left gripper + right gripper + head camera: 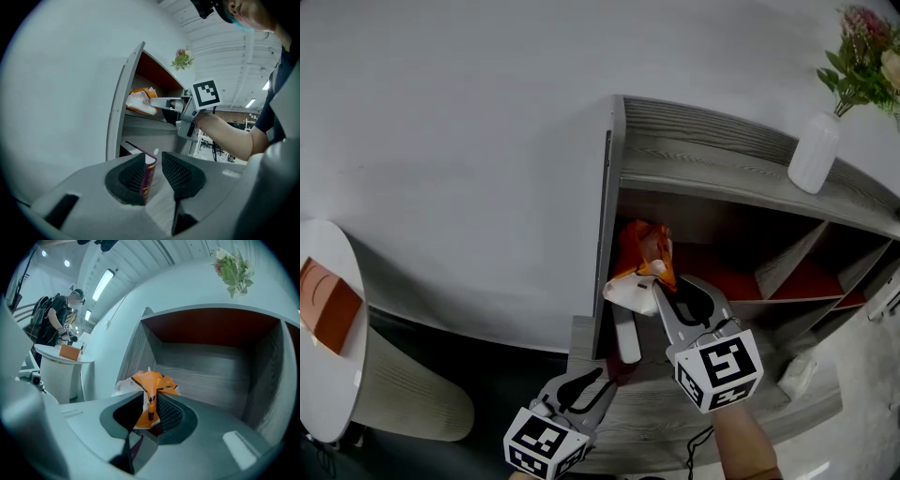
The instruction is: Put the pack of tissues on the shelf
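Note:
The orange and white pack of tissues [642, 258] lies on the board of the grey shelf unit's [712, 155] left upper compartment, near its open front. My right gripper [673, 286] reaches in to it. In the right gripper view the pack's [152, 383] orange wrapper sits between the parted jaws of the right gripper [151, 406], beside the right pad. From the left gripper view the pack [139, 101] rests on the board. My left gripper [595, 380] hangs lower, open, with a maroon booklet [147, 176] standing against its left pad.
A white vase [814, 155] with flowers [862, 56] stands on the shelf's top at the right. A round white table [328, 375] with an orange box [328, 305] is at the far left. A person [58, 322] stands by that table. Red back panels line the compartments.

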`<action>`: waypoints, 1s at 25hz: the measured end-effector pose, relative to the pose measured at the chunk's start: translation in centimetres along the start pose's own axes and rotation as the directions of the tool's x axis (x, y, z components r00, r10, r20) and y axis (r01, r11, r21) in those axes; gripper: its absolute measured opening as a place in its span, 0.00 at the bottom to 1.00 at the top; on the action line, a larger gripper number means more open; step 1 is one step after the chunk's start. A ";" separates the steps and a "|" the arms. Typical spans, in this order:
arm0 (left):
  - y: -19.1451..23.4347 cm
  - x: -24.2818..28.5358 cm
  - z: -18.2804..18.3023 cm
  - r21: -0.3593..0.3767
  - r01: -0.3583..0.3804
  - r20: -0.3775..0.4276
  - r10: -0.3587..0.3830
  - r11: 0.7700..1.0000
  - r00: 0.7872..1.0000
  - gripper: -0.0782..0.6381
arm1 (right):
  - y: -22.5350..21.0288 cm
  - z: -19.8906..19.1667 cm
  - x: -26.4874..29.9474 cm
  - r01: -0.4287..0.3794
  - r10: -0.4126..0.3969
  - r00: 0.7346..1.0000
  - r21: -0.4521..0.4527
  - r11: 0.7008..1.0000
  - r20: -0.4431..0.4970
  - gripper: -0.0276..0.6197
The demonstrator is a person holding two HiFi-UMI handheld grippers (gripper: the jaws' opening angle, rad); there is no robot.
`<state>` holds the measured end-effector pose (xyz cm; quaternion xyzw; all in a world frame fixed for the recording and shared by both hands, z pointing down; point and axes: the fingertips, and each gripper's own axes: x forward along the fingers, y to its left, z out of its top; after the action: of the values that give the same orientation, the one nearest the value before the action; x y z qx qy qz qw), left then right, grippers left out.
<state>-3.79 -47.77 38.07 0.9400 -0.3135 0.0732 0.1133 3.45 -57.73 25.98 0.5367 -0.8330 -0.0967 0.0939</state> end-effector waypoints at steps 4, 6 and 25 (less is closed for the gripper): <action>-0.7 0.2 -0.6 -0.031 0.004 -0.019 -0.004 1.000 1.000 0.26 | -0.4 0.9 -1.3 0.022 -0.024 0.998 0.027 0.999 0.055 0.28; -1.0 0.1 -0.5 -0.034 -0.005 -0.013 0.005 0.999 1.000 0.26 | -0.7 1.3 -2.6 0.030 -0.033 0.996 0.046 0.999 0.081 0.29; -9.2 1.4 1.4 0.025 0.011 0.047 -0.012 1.000 0.999 0.23 | -2.1 -5.0 -17.6 0.070 -0.082 0.996 0.260 0.963 0.038 0.04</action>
<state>3.01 -41.81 35.52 0.9446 -0.3096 0.0541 0.0944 13.74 -42.80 29.35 0.5734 -0.8193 -0.0041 -0.0008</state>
